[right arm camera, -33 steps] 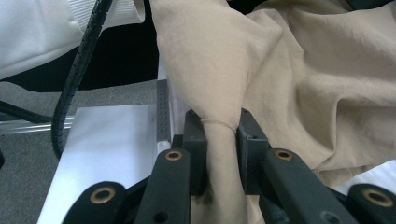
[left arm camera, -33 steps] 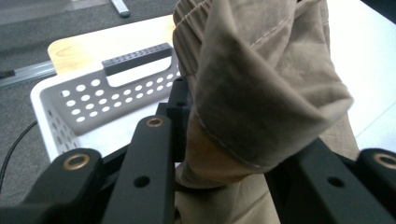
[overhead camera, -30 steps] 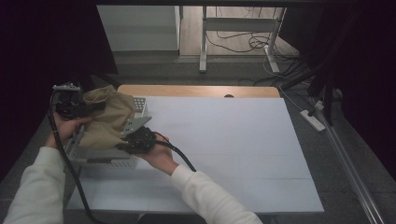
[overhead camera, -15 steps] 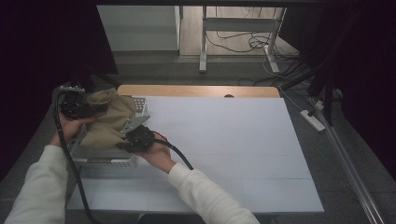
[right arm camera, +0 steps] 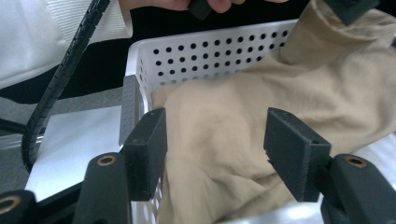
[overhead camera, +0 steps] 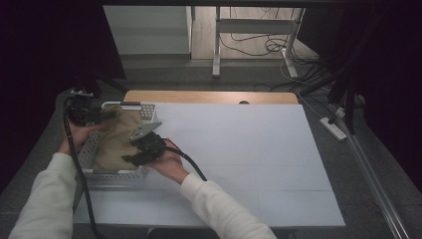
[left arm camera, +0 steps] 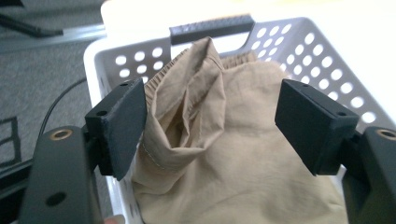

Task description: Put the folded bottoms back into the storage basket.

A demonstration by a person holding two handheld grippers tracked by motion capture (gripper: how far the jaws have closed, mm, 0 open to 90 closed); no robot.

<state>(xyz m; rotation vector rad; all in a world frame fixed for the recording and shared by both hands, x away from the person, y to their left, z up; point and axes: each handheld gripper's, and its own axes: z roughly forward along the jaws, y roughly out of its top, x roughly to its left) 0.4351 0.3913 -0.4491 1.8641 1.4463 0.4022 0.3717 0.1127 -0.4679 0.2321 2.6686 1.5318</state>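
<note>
We hold both the left gripper [left arm camera: 210, 116] and right gripper [right arm camera: 215, 149] wide open, gripping nothing, over the tan garment [overhead camera: 117, 139] heaped in the white basket [overhead camera: 89, 149], ready to press it down.

A white-covered table [overhead camera: 249, 149] carries a perforated white basket [overhead camera: 115, 174] at its left edge.

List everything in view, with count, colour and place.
Garment: one, tan, bunched in the basket.
Basket: one, white, perforated, dark handle, at the table's left edge.
Table: one, white top, wooden far edge.
Power strip: one, white, on the floor to the right.
Left gripper: one, black, jaws open either side of the garment's waistband.
Right gripper: one, black, jaws open over the garment.
Sleeves: two, white, from the bottom.
</note>
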